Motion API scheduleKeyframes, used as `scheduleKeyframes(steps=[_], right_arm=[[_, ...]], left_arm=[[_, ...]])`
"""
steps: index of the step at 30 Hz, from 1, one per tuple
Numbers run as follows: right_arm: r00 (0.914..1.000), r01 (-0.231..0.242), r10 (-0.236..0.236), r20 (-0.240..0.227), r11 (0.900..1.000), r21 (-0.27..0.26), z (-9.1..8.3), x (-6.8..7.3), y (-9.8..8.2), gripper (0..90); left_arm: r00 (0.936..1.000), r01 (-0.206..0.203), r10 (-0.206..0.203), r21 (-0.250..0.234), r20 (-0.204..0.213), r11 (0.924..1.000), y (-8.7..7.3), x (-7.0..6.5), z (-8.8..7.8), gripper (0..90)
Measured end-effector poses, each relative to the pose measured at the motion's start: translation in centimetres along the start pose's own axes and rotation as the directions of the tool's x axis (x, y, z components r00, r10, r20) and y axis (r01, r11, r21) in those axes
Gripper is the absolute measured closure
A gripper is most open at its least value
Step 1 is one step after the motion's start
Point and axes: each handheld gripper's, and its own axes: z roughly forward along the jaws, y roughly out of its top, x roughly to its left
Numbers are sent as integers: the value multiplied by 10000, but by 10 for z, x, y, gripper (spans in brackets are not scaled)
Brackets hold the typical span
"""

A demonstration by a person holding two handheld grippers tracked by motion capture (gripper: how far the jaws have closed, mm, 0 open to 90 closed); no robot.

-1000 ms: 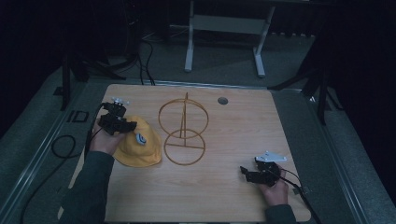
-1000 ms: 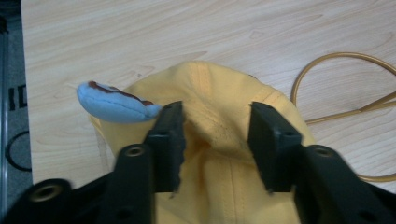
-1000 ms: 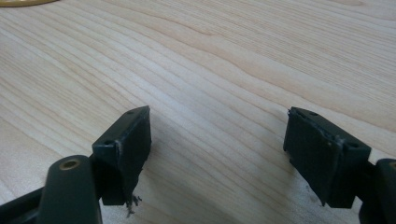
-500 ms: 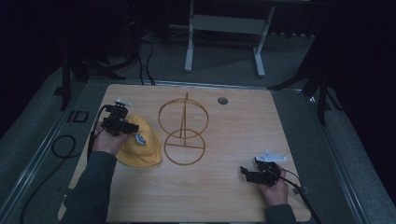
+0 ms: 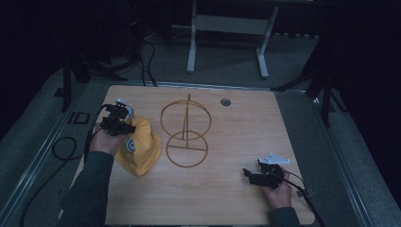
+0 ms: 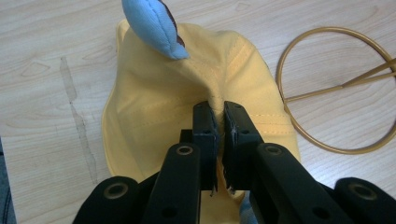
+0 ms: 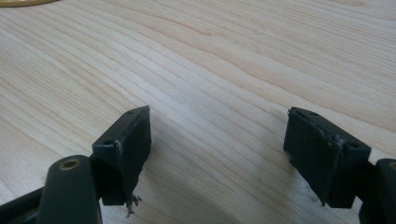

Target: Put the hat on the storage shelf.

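A yellow cap point(image 5: 138, 146) point(image 6: 154, 93) with a light blue patch point(image 6: 154, 25) lies at the left of the wooden table point(image 5: 236, 127). My left gripper point(image 5: 124, 124) point(image 6: 219, 116) is shut on a fold of the cap's fabric at its crown. To the cap's right stands a gold wire stand point(image 5: 185, 130) point(image 6: 336, 88) with an upright ring over a flat ring base. My right gripper point(image 5: 250, 176) point(image 7: 217, 135) rests low over bare wood near the front right, jaws wide apart with nothing between them.
A small round grommet point(image 5: 225, 101) sits in the table near its far edge. A white metal frame point(image 5: 227, 33) stands on the floor behind the table. Cables point(image 5: 66, 146) trail off the left side.
The left gripper has shifted slightly with the cap pinched in it. The right gripper has stayed still.
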Motion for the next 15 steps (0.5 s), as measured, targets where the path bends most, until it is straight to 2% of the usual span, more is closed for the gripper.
scheduleKeyframes(steps=[8,15], right_arm=[[10000,-1,1,1,10000,1,0,0,0,232],[10000,-1,1,-2,10000,5,0,0,0,232]], left_arm=[[9998,-176,176,-105,-51,9998,2,3,-9,848],[9994,-245,253,-341,221,9991,2,9,-20,849]])
